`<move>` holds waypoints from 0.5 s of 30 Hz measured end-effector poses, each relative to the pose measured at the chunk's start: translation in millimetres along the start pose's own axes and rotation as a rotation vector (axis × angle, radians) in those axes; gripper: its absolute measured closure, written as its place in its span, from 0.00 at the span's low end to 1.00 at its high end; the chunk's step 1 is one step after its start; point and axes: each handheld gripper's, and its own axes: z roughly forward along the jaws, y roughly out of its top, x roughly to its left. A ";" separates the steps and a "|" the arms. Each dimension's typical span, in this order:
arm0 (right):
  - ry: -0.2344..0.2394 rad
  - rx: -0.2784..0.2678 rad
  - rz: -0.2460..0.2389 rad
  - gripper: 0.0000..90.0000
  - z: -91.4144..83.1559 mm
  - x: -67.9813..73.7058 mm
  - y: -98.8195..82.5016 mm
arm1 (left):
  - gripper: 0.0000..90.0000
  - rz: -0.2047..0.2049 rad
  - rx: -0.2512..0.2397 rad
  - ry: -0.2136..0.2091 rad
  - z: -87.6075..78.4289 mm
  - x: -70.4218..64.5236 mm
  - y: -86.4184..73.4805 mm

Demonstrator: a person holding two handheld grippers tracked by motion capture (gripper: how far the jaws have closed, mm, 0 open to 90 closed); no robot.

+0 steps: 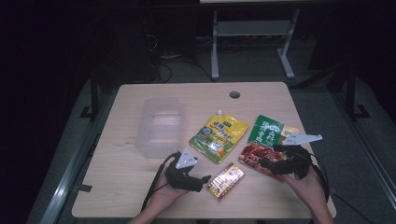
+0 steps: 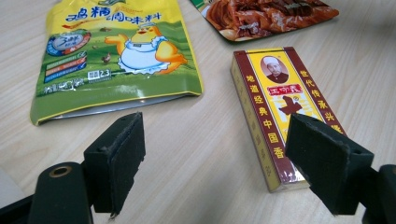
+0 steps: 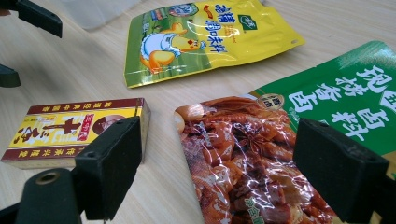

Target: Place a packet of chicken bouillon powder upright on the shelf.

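Three packets and one clear plastic bin (image 1: 159,126) lie on the table (image 1: 140,196) in the high view, and I read the job as picking the goods up for that bin. My left gripper (image 1: 201,179) sits low near the front edge, just left of the small red-and-yellow box (image 1: 226,180); my right gripper (image 1: 266,163) hovers over the near end of the red-and-green pouch (image 1: 264,140). The yellow pouch (image 1: 218,137) lies between bin and green pouch, apart from both. Bare wood left of the bin and along the front gives me room to swing.

Left gripper view: the jaws stand wide and hold nothing. The red-and-yellow box (image 2: 275,102) lies flat, its near end just behind the right-hand jaw, not between the two. The yellow pouch (image 2: 116,51) lies farther off to the left with open table between, so I judge a sideways shift would straddle the box cleanly.

Right gripper view: jaws wide again, empty, framing the red-and-green pouch (image 3: 252,158), whose printed end lies flat on the wood. The box (image 3: 70,128) is close beside its left edge, so I would close carefully there.
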 end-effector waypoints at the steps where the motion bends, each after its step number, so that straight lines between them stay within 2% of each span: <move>1: 0.000 0.000 0.000 0.17 0.0 0.0 0.0 | 0.22 0.000 0.000 0.000 0.0 0.0 0.0; 4: -0.002 -0.007 0.000 0.17 -1.1 -1.0 0.0 | 0.22 0.005 -0.001 0.005 -1.8 1.3 1.6; 7: 0.008 -0.021 0.024 0.17 -2.7 -3.0 -0.7 | 0.23 -0.012 -0.013 0.002 -1.4 -0.4 3.9; 8: 0.006 -0.019 0.032 0.17 -3.2 -3.7 -0.8 | 0.23 0.000 -0.009 0.003 -1.8 0.0 5.5; 9: 0.012 -0.019 0.043 0.17 -3.6 -4.0 -0.5 | 0.24 -0.017 -0.019 0.003 -0.9 -1.4 6.9; 10: 0.012 -0.021 0.045 0.17 -3.6 -4.7 0.0 | 0.26 0.000 -0.013 0.006 -0.7 -0.5 9.1; 15: 0.026 -0.041 0.068 0.17 -3.6 -9.1 10.6 | 0.29 -0.016 -0.023 0.019 3.5 0.5 18.5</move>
